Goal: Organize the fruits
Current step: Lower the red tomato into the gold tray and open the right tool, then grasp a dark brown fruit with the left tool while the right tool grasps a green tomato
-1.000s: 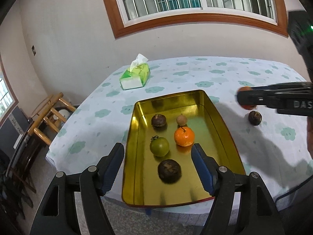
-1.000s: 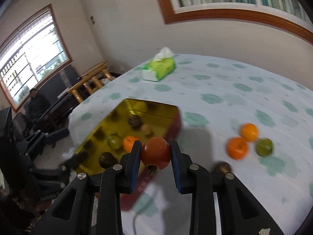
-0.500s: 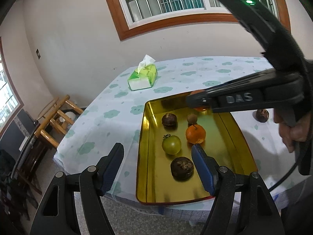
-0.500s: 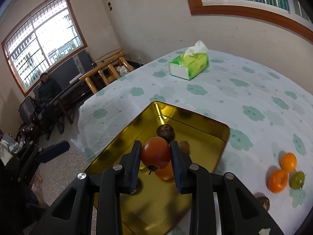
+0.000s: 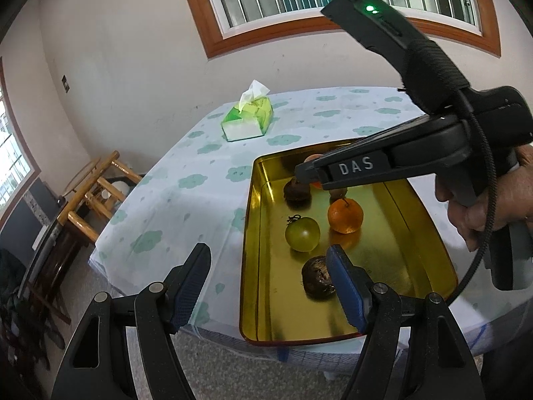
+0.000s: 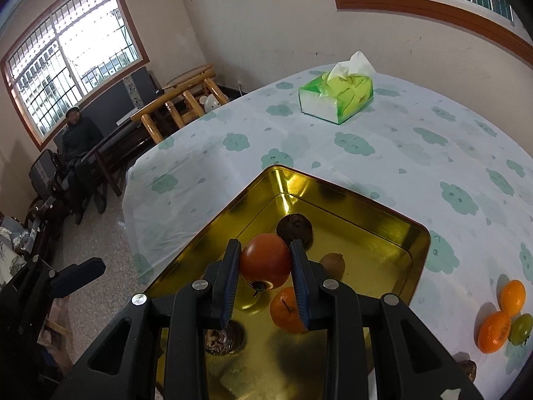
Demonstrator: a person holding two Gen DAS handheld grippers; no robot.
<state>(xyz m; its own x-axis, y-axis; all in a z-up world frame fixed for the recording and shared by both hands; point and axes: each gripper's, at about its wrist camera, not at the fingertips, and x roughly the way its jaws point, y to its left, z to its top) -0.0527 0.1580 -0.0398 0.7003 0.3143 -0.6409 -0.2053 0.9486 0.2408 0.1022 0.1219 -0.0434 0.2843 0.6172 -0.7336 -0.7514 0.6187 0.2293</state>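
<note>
My right gripper (image 6: 265, 265) is shut on a red tomato (image 6: 265, 260) and holds it above the far half of the gold tray (image 6: 376, 215). In the left wrist view the right gripper (image 5: 308, 175) reaches over the tray (image 5: 263, 306), which holds a green tomato (image 5: 302, 234), an orange (image 5: 344, 215), two dark round fruits (image 5: 316, 278) and a small brown fruit. My left gripper (image 5: 269, 286) is open and empty at the tray's near left corner. Two oranges (image 6: 503, 313) and a green fruit (image 6: 521, 328) lie on the cloth right of the tray.
A green tissue box (image 5: 248, 120) stands on the flowered tablecloth (image 6: 383, 133) behind the tray. Wooden chairs (image 5: 95, 196) stand left of the table. A seated person (image 6: 78, 133) is by the window. A dark fruit (image 6: 466, 368) lies at the table's near right.
My right gripper has carried the red tomato from the table's right side leftward over the tray and lower toward its far end. My left gripper has drifted left.
</note>
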